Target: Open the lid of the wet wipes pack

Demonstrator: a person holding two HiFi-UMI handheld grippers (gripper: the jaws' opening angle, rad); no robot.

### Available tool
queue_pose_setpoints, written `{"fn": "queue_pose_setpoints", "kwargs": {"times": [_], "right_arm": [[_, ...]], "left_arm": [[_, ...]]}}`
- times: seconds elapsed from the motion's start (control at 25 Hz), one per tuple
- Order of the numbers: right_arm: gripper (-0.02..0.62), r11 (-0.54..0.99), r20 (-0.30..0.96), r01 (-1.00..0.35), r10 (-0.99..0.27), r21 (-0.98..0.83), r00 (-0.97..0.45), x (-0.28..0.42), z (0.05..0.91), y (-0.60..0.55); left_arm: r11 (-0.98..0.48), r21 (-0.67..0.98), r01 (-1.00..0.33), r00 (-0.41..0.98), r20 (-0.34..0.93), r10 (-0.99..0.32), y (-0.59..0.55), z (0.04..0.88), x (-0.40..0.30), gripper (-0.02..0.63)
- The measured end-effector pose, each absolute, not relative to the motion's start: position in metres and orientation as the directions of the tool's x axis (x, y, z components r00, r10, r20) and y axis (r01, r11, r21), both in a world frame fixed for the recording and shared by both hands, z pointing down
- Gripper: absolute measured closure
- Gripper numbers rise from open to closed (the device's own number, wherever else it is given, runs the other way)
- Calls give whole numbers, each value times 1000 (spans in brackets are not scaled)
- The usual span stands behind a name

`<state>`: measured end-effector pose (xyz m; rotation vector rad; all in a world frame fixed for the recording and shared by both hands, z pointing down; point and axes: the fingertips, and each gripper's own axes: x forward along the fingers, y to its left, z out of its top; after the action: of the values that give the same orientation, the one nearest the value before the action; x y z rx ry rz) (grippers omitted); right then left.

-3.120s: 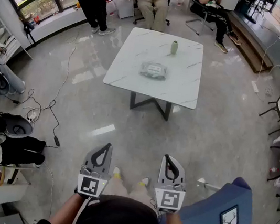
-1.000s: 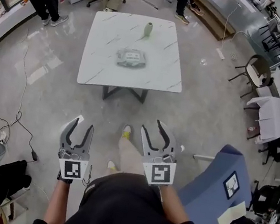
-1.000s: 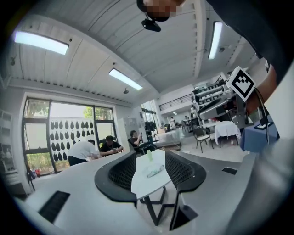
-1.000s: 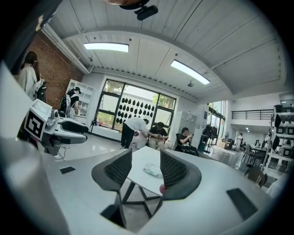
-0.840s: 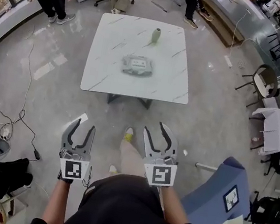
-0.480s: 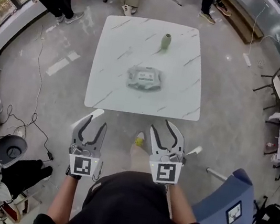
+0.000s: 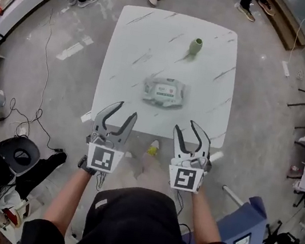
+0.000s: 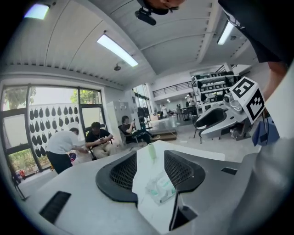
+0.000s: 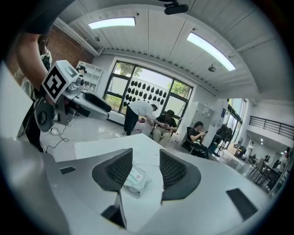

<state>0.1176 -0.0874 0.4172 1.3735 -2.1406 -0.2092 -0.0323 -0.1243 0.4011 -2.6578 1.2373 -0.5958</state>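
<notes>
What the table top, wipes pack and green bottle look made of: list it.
Table top: white with grey veins, smooth sheen; marble or marble-look slab.
Wet wipes pack: soft crinkled plastic film, wrinkles catch light.
Green bottle: pale matte green, ceramic or plastic; too small to tell.

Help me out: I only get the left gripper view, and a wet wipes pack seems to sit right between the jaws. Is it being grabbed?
Observer: No. The head view shows the left gripper only at the near edge of the table, well short of the wet wipes pack, which lies mid-table. Its jaws are closing a little, with nothing between them.
Operator: What is the other gripper doing?
Observer: The right gripper view shows the right gripper with its jaws apart and empty, also aimed at the pack from a distance.
</notes>
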Motion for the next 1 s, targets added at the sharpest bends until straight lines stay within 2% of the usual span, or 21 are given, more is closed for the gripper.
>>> {"fn": "queue_pose_setpoints", "kwargs": {"times": [0.44,1.0], "right_arm": [[414,445,455,-755,-863,482,-218,101,508,-139],[414,506,494,-650,-840,567,-224,86,584,-180]], "left_arm": [[-742,-213,-636,627,418,-657,-177,525,-30,413],[-769,-218,-601,617,484,-620,-212,610,-19,440]]}}
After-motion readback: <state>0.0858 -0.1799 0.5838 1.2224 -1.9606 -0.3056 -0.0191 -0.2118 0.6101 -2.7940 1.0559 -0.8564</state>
